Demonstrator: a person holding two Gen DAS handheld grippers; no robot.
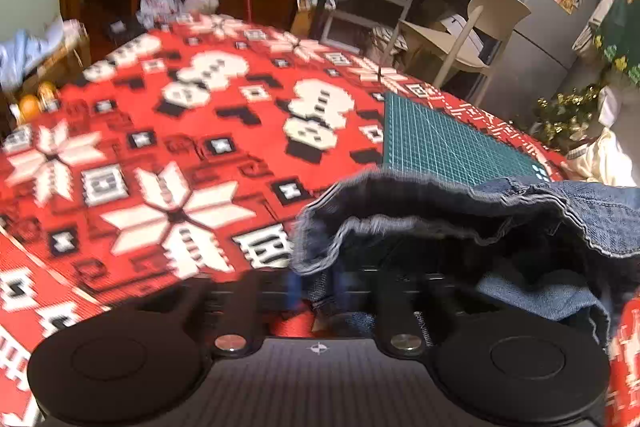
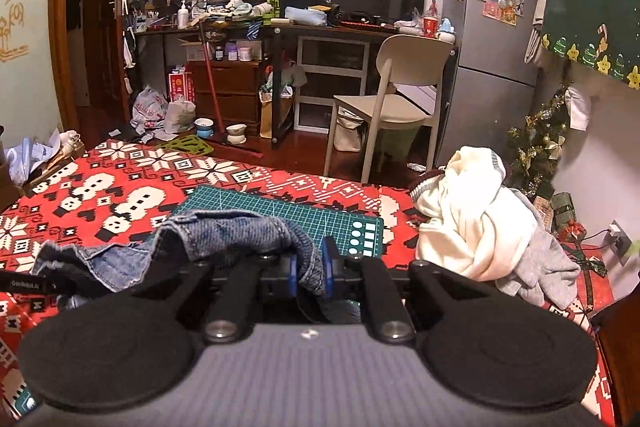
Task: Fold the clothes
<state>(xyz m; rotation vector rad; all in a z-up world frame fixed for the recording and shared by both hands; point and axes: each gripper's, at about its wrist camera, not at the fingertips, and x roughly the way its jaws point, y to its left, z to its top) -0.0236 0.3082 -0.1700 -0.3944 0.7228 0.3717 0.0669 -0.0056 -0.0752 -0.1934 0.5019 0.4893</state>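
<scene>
My left tool (image 1: 316,291) pinches the denim garment (image 1: 440,211). My right tool (image 2: 310,273) pinches its other edge. Both hold it above the bench (image 2: 120,195), near the green mat (image 2: 280,215).

A table draped in a red tablecloth (image 2: 280,183) with white snowflakes, snowmen and black squares carries everything; the same cloth (image 1: 168,131) fills the left wrist view. A green cutting mat (image 2: 288,215) with a white grid lies flat on it at the centre, toward twelve o'clock from the right camera; in the left wrist view the mat (image 1: 440,143) sits at about two o'clock. At three o'clock of the mat, just beside it, a heap of clothes (image 2: 480,227), cream on top and grey beneath, rests on the cloth. Whether the denim garment (image 2: 224,231), at nine o'clock over the mat's near corner, touches the surface cannot be told.
</scene>
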